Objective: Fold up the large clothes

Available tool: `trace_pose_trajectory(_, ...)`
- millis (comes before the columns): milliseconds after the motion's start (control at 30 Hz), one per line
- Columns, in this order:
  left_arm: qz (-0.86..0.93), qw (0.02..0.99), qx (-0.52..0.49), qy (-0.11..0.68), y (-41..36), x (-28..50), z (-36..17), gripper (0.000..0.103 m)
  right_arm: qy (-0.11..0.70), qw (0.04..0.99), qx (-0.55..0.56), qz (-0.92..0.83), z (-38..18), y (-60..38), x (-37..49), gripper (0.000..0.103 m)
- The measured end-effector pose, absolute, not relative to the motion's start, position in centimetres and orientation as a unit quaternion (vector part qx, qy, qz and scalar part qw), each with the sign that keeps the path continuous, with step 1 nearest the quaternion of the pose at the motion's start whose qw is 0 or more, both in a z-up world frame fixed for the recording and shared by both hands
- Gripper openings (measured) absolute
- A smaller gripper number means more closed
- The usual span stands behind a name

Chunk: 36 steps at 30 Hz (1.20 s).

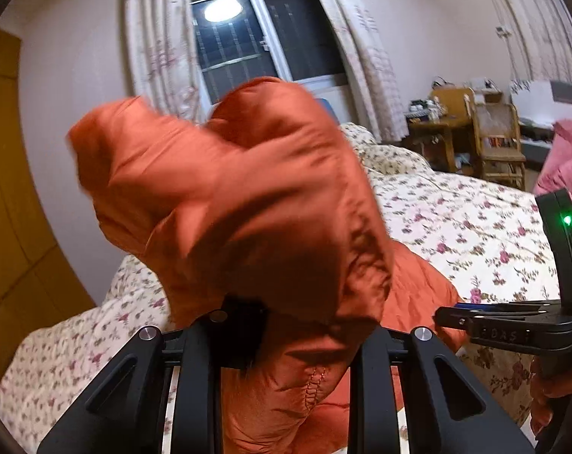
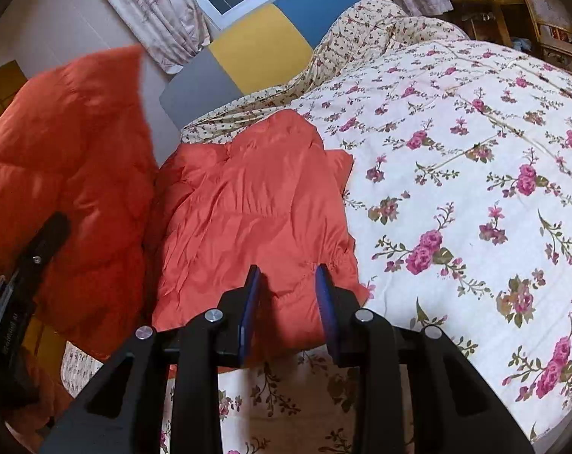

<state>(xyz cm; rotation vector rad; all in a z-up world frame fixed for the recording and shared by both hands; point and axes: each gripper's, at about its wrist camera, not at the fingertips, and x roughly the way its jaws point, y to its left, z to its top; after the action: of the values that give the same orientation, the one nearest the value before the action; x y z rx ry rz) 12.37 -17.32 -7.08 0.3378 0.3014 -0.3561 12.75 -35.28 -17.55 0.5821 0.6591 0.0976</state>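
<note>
A puffy orange jacket [image 2: 248,204] lies partly on the flowered bed quilt [image 2: 456,159]. One part of the jacket [image 1: 229,196] is lifted in the air, bunched up and blurred, and my left gripper [image 1: 308,333] is shut on it; cloth hides its fingertips. In the right wrist view this gripper [image 2: 40,242] shows at the left edge, under the raised cloth. My right gripper [image 2: 288,283] stands open just over the jacket's near edge, blue pads [image 2: 252,287] apart and not pressing the cloth. From the left wrist view it [image 1: 452,314] sits at the right, beside the jacket.
A headboard of grey, yellow and blue panels [image 2: 255,49] stands behind the bed, with a window and curtains [image 1: 157,38] above. A rumpled flowered pillow [image 2: 380,26] lies at the head. Wooden chairs and a desk [image 1: 490,132] stand beyond the bed. A hand [image 1: 551,389] holds the right gripper.
</note>
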Motion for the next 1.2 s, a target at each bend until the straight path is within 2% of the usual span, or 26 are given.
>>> trace_pose_trajectory(300, -0.223, 0.940, 0.185, 0.180, -21.1, 13.2, -10.2, 0.024, 0.321, 0.892, 0.312, 0.066, -18.0, -36.2, 12.3, 0.029)
trace_pose_trajectory(467, -0.244, 0.928, 0.211, 0.186, -22.7, 13.0, -12.2, 0.029, 0.320, 0.890, 0.317, 0.064, -17.4, -36.8, 11.6, 0.030)
trace_pose_trajectory(633, -0.254, 0.923, 0.219, 0.188, -23.5, 13.2, -13.4, 0.044, 0.295, 0.894, 0.334, 0.045, -16.1, -38.8, 9.7, 0.039)
trace_pose_trajectory(767, -0.257, 0.924, 0.214, 0.183, -23.6, 13.1, -13.7, 0.046, 0.258, 0.900, 0.344, 0.064, -13.9, -39.4, 8.3, 0.048)
trace_pose_trajectory(833, -0.258, 0.925, 0.209, 0.181, -23.4, 13.1, -13.6, 0.046, 0.245, 0.901, 0.346, 0.089, -12.7, -39.2, 8.2, 0.059)
trace_pose_trajectory(1000, -0.266, 0.927, 0.201, 0.174, -22.9, 12.4, -13.7, 0.046, 0.254, 0.898, 0.332, 0.138, -10.6, -37.2, 9.4, 0.062)
trace_pose_trajectory(1133, -0.271, 0.925, 0.203, 0.171, -22.6, 11.9, -13.6, 0.047, 0.295, 0.900, 0.288, 0.141, -10.6, -34.7, 11.0, 0.060)
trace_pose_trajectory(1167, -0.272, 0.925, 0.204, 0.170, -22.6, 11.9, -13.6, 0.047, 0.304, 0.904, 0.270, 0.132, -10.6, -34.2, 11.3, 0.056)
trace_pose_trajectory(1200, -0.273, 0.925, 0.203, 0.170, -22.5, 11.8, -13.6, 0.047, 0.313, 0.909, 0.248, 0.116, -10.8, -33.8, 11.6, 0.038)
